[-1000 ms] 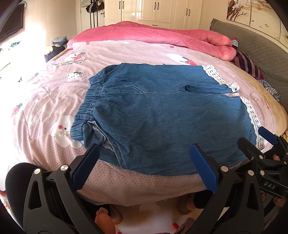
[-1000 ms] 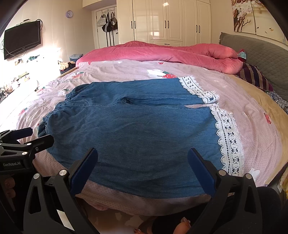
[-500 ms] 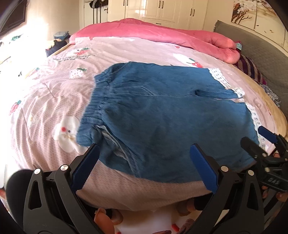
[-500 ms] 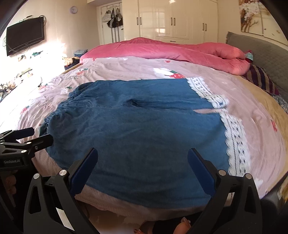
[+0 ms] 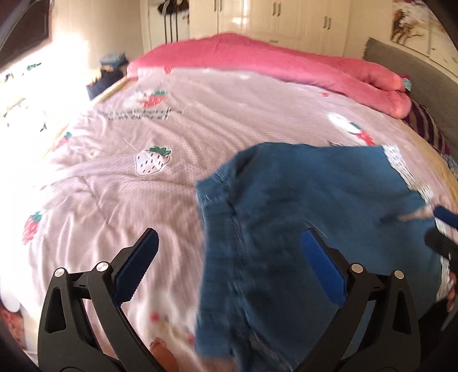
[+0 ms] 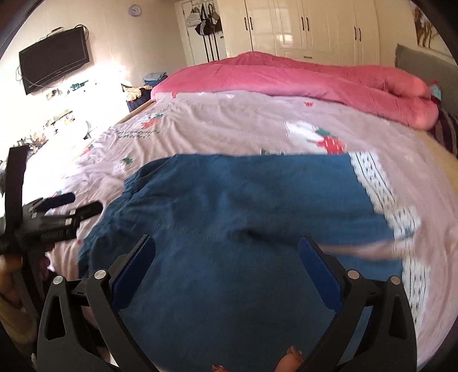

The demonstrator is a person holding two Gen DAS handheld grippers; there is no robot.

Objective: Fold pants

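The bed (image 6: 234, 128) fills both views, covered by a pale pink sheet printed with strawberries (image 5: 153, 160). Along its far edge lies a rolled pink quilt (image 6: 300, 77), and a grey headboard (image 5: 406, 65) stands on the right side. Behind the bed, white wardrobes (image 6: 309, 25) line the wall, bags hang beside them, and a dark television (image 6: 54, 58) is mounted on the wall at the left of the right wrist view.

The pants (image 6: 243, 217), blue denim with a gathered elastic waistband at the left end and white lace trim (image 6: 380, 186) at the leg ends on the right, lie spread flat on the near part of the bed. In the left wrist view the pants (image 5: 300, 214) sit to the right of centre, with their waistband edge running down the middle of the picture; that view is motion-blurred.

The left claw (image 5: 229, 271) is spread wide and grips nothing; 1 blue pad sits over bare sheet and the other over the denim near the waistband. From the right wrist view it appears at the left edge (image 6: 57, 211), beside the waistband end.

The right claw (image 6: 226, 274) is also spread wide and empty, both pads hanging above the middle of the pants. Its tip (image 5: 443, 229) shows at the right edge of the left wrist view, near the lace trim.
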